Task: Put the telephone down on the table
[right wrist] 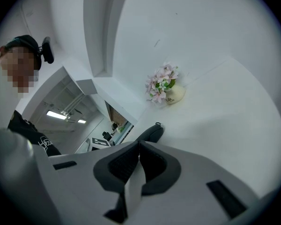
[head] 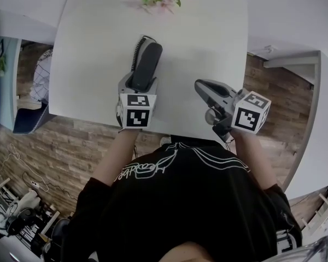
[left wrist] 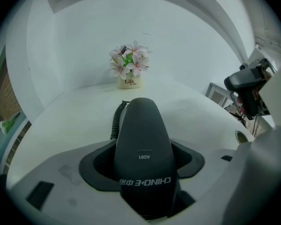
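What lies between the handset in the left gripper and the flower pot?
Bare white table separates the dark grey plastic handset from the small cream pot of pink flowers, per left gripper view.

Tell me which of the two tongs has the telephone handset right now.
The left tongs: the dark handset is clamped between them, while the right tongs are shut with nothing in them.

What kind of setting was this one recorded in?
Probably an office-like indoor room: a white table, a corded telephone, a small flower pot and wood-look flooring.
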`<action>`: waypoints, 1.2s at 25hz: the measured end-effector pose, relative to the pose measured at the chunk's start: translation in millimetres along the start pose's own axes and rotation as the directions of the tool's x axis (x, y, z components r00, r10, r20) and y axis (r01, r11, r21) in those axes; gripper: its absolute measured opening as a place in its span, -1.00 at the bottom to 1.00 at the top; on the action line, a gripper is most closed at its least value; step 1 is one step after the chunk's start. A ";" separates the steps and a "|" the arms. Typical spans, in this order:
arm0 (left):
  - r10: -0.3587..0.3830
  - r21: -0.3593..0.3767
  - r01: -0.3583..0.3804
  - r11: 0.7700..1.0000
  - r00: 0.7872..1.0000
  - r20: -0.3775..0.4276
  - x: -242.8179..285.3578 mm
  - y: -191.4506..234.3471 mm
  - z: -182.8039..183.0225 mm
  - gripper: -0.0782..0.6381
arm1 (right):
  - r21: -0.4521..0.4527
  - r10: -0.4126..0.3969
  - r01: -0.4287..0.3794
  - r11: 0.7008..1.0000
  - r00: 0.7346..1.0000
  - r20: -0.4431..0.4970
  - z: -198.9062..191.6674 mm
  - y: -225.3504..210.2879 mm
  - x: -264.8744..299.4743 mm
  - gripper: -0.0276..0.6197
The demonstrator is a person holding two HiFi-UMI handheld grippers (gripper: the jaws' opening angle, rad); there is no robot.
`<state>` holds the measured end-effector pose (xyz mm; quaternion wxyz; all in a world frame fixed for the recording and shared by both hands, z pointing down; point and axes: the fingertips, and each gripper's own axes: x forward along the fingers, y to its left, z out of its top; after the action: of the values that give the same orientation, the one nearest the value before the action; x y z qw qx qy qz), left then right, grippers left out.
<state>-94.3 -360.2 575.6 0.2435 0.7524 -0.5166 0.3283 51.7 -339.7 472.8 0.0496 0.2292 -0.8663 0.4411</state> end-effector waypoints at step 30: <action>-0.179 -0.042 0.190 0.981 0.967 0.182 -79.1 -6.4 17.1 0.23 | -0.060 0.026 -0.024 0.998 0.999 0.031 -20.6 53.6 -12.8 -0.79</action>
<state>-104.0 -321.1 505.0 0.2483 0.8159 -0.4734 0.2206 37.0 -291.8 441.9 0.0371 0.2236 -0.8825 0.4122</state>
